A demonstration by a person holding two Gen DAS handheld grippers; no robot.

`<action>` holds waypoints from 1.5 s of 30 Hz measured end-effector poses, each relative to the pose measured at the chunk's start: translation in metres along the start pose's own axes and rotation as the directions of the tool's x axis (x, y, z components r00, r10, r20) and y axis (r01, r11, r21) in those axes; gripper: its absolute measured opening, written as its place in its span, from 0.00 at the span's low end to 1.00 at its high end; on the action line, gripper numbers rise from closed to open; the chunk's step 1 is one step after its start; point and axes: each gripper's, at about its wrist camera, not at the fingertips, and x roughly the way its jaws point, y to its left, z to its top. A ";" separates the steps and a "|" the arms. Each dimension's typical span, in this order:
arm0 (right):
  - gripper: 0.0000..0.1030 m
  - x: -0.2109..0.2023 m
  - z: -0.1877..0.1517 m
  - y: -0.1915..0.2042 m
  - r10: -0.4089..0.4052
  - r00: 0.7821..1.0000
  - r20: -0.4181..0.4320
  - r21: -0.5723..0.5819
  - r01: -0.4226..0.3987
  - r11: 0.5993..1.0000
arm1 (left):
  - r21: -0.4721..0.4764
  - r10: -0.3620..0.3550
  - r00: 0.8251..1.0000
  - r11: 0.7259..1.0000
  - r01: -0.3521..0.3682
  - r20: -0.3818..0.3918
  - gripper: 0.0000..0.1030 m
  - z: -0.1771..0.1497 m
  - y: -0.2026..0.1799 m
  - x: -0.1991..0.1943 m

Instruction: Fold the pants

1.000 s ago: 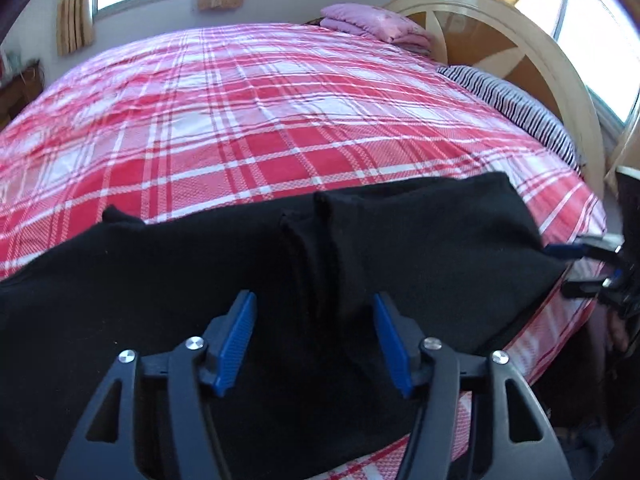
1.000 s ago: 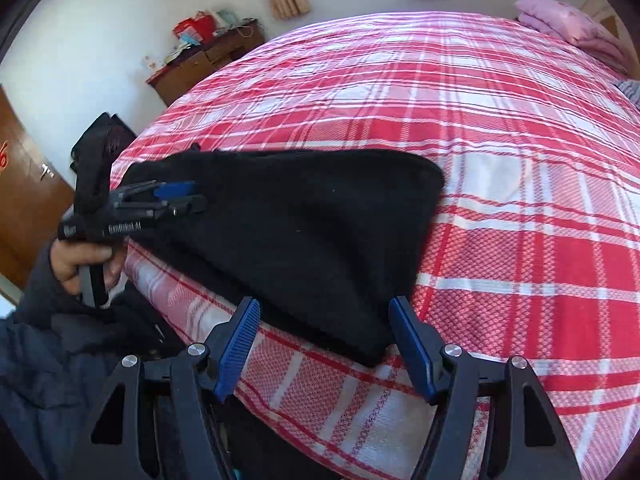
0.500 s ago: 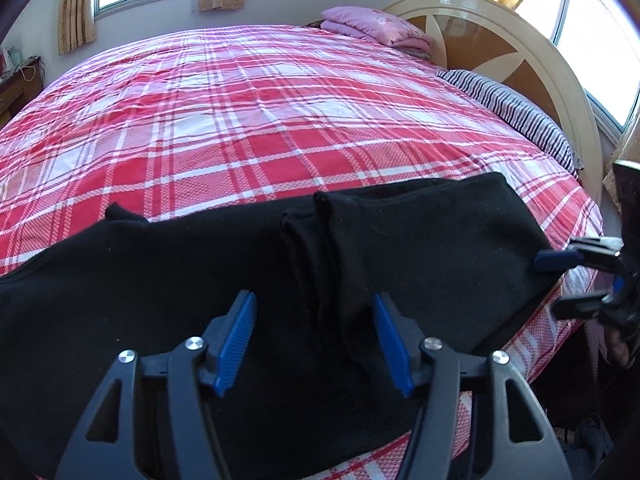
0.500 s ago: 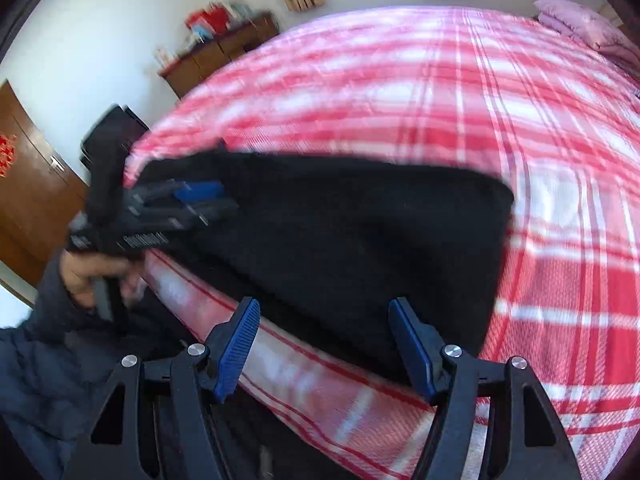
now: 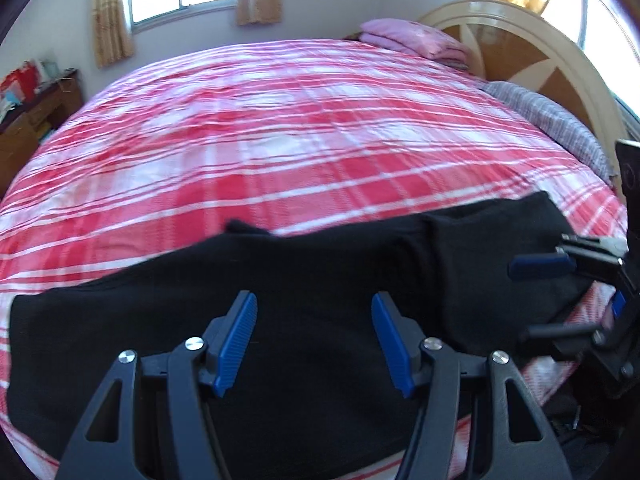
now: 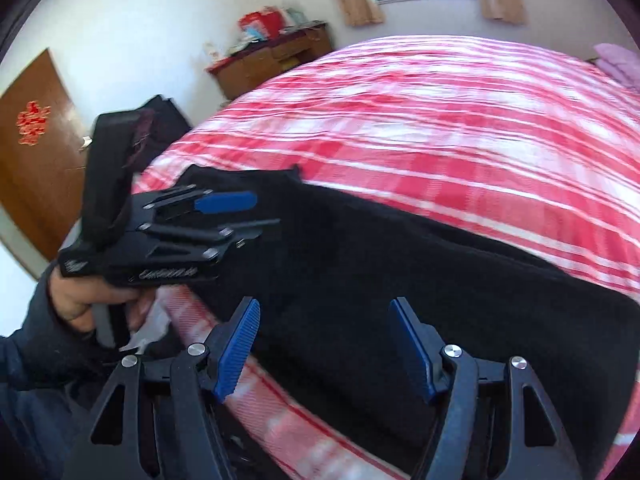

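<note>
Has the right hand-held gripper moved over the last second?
Yes. In the left wrist view the right hand-held gripper has come inward from the bed's edge over the end of the black pants, jaws open. The plaid bedspread is blurred, so both cameras are moving.

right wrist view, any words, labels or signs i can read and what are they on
Red paper sign on the brown door: decorative character, too blurred to read.
White print on the body of the left tongs: blurred, unreadable.
Red boxes on the dresser: no legible text.

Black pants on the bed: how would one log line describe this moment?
stage: pre-grasp | black pants: flat on plaid bed | left gripper: open, above pants | right gripper: open, above pants
</note>
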 end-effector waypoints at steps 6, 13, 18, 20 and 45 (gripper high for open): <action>0.69 0.038 -0.018 0.025 -0.013 0.995 -0.100 -0.128 0.000 0.992 | -0.046 0.045 0.999 0.998 -0.045 -0.002 0.61 -0.003 0.025 -0.001; 0.74 0.025 -0.018 0.023 0.049 0.997 -0.055 -0.070 -0.053 0.996 | 0.011 0.069 0.998 0.998 -0.069 0.003 0.61 0.002 0.027 -0.008; 0.74 0.009 -0.010 0.016 0.079 0.996 0.042 -0.019 -0.078 0.997 | 0.018 0.213 0.977 0.977 -0.213 0.020 0.61 0.010 0.073 -0.029; 0.74 0.000 -0.009 0.016 0.079 0.993 0.087 -0.012 -0.078 0.997 | -0.011 0.274 0.961 0.962 -0.274 0.018 0.61 0.005 0.099 -0.038; 0.74 -0.024 -0.020 -0.020 0.018 0.978 0.206 0.125 -0.045 0.991 | -0.289 0.188 0.982 0.940 -0.180 -0.003 0.63 -0.057 0.222 -0.029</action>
